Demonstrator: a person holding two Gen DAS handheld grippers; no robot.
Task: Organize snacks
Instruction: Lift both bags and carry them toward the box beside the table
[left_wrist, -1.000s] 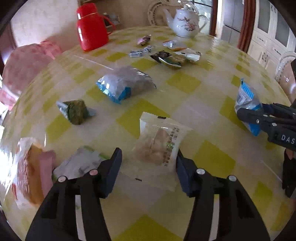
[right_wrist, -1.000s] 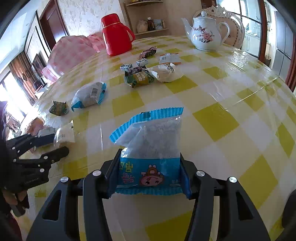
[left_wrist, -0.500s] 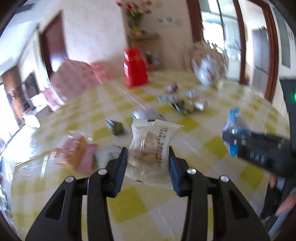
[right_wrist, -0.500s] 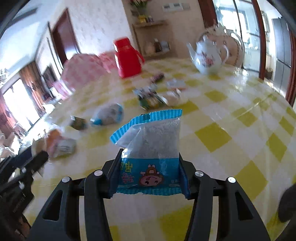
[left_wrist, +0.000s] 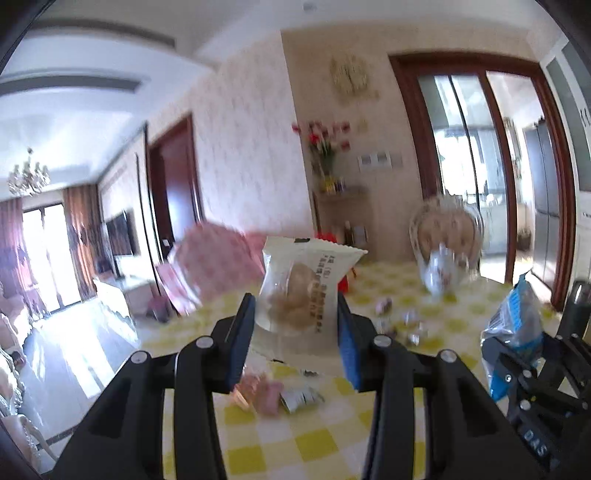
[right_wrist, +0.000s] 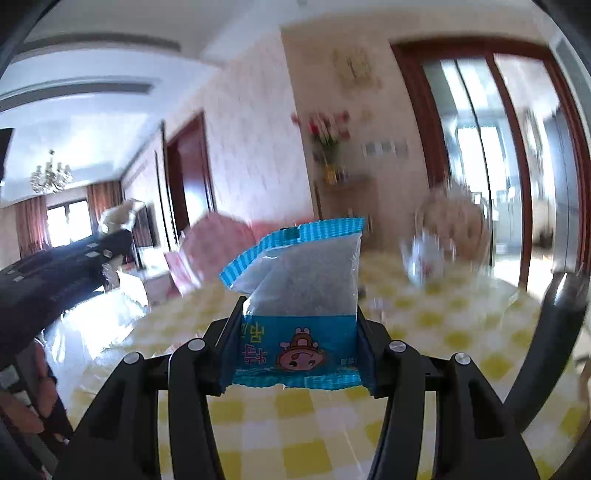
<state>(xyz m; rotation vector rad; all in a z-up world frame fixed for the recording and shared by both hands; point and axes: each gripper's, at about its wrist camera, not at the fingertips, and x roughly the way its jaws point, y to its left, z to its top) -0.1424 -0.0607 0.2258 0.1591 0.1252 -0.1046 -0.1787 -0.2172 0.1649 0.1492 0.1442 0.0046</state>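
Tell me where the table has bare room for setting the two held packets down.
Bare checked cloth lies just below the right tongs, nearest the camera. In the left view, small wrappers crowd the stretch before the teapot, and a pink packet lies under the left tongs.

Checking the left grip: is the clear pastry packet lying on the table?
No, the left gripper holds the clear pastry packet above the table.

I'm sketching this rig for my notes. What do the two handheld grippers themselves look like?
Both are matte black plastic. The left gripper has angular linkage arms with round silver rivets and blue pads on its fingers. The right gripper has the same black linkages and silver rivets. Seen from the left wrist, its body carries white lettering, partly cut off. No cables or sleeves are visible.
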